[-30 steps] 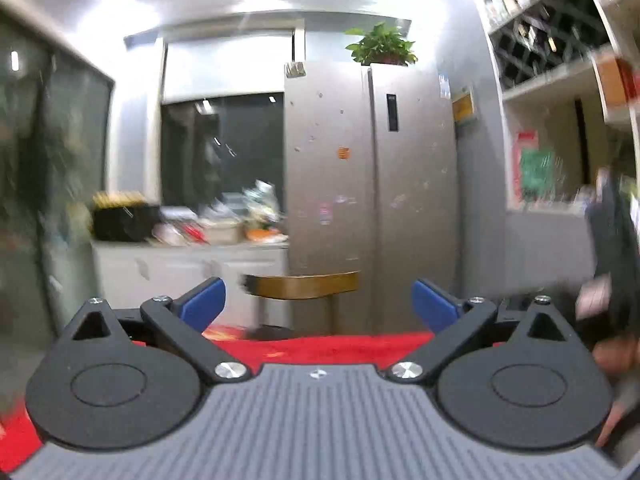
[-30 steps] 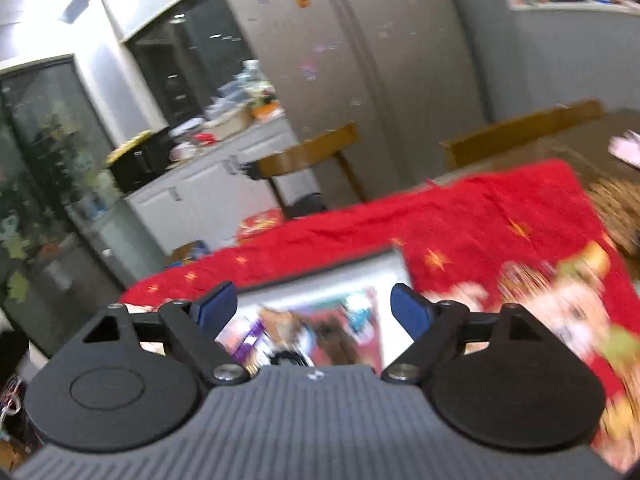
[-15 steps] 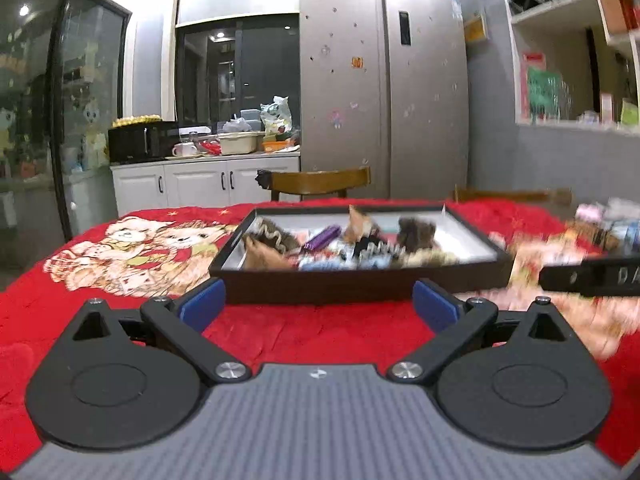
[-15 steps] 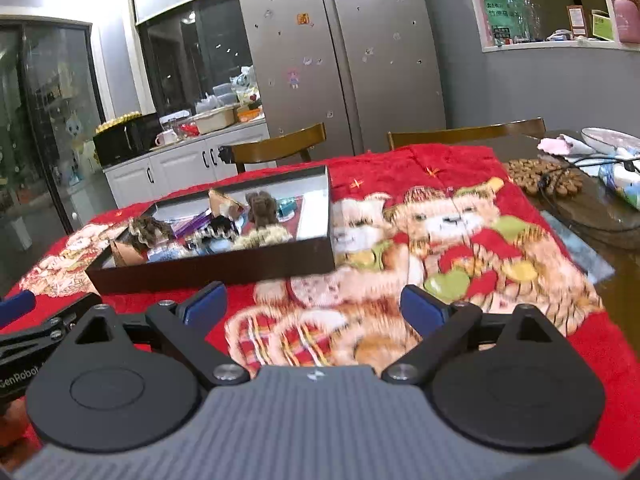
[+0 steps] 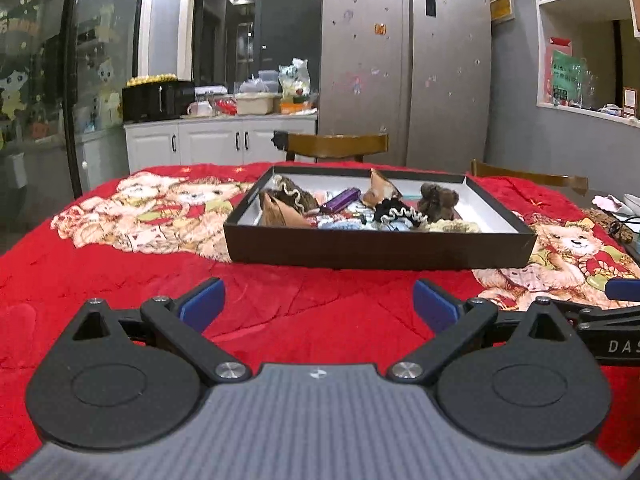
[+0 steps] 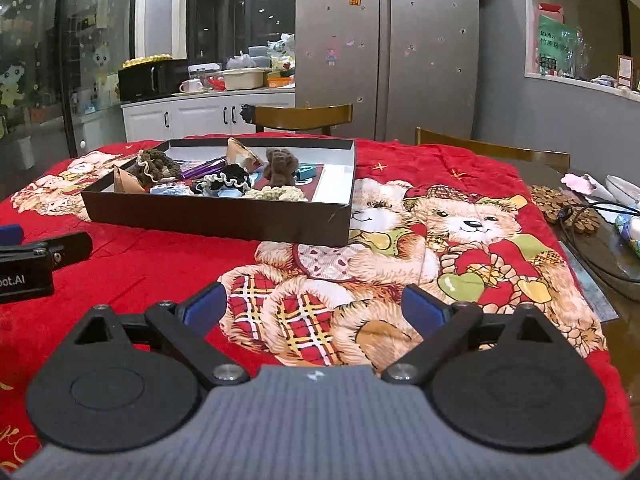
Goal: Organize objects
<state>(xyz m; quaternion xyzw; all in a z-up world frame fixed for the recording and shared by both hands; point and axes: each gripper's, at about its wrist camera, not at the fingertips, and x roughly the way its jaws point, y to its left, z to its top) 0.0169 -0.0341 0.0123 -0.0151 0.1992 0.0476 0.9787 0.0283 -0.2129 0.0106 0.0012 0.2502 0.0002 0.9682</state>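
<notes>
Both hand-held grippers hover spread and empty before the box.

The box [image 5: 378, 246] sits on the red blanket [image 5: 280, 312] covering the surface, full of scrunchies [image 5: 398, 209] and small bits. The left hand-held gripper [image 5: 318, 306] faces the box's near wall; the right hand-held gripper [image 6: 314, 308] sits off the box's right corner, over the bear print [image 6: 460, 248].

Only readable bits are on the grippers: "DAS" in white on the right gripper [image 5: 618, 322] arm at the frame edge, and "oot.AI" on the left gripper [image 6: 24, 276] body.
</notes>
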